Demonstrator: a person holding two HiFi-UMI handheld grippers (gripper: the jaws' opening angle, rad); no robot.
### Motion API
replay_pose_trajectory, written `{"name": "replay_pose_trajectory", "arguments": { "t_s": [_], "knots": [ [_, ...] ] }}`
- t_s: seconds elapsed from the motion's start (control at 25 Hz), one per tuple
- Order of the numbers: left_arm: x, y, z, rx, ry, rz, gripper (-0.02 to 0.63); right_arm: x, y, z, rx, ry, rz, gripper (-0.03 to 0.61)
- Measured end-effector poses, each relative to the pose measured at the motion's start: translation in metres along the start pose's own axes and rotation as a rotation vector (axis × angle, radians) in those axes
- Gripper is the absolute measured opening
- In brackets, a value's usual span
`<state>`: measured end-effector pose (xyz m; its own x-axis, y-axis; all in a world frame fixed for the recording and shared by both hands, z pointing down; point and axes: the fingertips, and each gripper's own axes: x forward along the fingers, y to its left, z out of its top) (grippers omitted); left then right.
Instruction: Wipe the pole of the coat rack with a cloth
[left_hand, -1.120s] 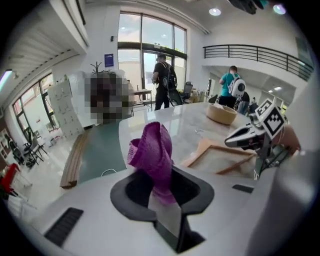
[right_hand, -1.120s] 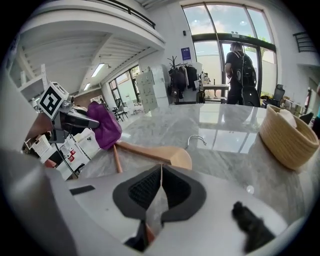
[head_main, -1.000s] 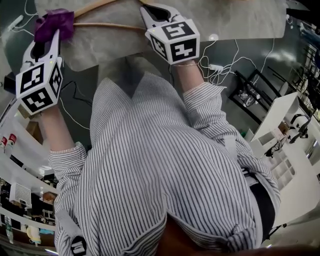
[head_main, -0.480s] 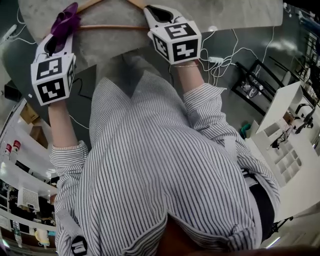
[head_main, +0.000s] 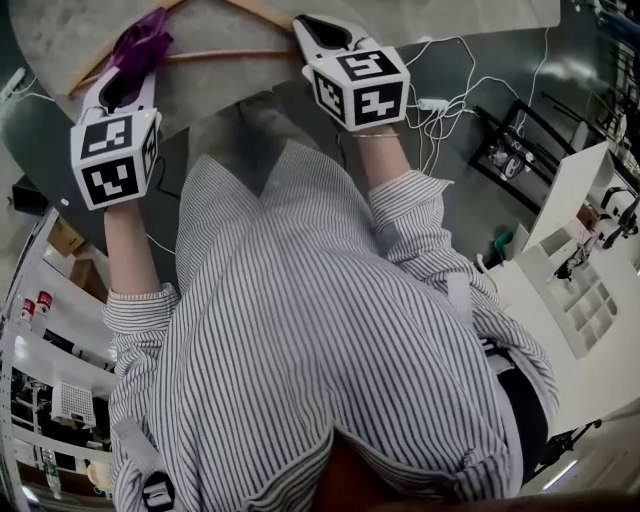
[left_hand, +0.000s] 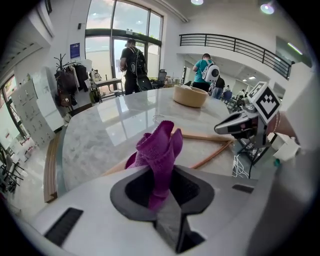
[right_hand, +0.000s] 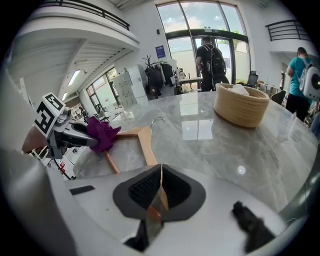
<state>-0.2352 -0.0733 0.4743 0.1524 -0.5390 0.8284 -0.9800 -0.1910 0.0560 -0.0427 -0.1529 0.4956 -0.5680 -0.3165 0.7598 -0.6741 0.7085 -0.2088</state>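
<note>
A wooden clothes hanger (head_main: 232, 54) lies on the round marble table (head_main: 70, 30). My left gripper (head_main: 130, 72) is shut on a bunched purple cloth (head_main: 142, 42), which rests against the left part of the hanger's lower bar. In the left gripper view the cloth (left_hand: 159, 147) stands up between the jaws and hides part of the hanger (left_hand: 210, 138). My right gripper (head_main: 318, 26) is shut on the hanger's right end; a sliver of wood shows between the jaws of the right gripper (right_hand: 160, 175). The hanger (right_hand: 143, 138) runs leftward from there to the cloth (right_hand: 102, 134).
A woven bowl (right_hand: 241, 105) stands farther back on the table. Cables (head_main: 440, 95) trail over the dark floor to the right, near a white shelf unit (head_main: 565, 250). People (left_hand: 132, 59) stand by the glass doors in the distance.
My left gripper has moved rightward in the head view with the cloth in it, along the hanger. The right gripper has kept its hold on the hanger's end.
</note>
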Motion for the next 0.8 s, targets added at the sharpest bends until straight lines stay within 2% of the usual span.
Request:
{"name": "replay_pose_trajectory", "arguments": {
  "t_s": [0.8],
  "knots": [
    [0.020, -0.066, 0.020, 0.047, -0.013, -0.075, 0.094, -0.032, -0.030, -0.032, 0.065, -0.024, -0.036, 0.017]
  ]
}}
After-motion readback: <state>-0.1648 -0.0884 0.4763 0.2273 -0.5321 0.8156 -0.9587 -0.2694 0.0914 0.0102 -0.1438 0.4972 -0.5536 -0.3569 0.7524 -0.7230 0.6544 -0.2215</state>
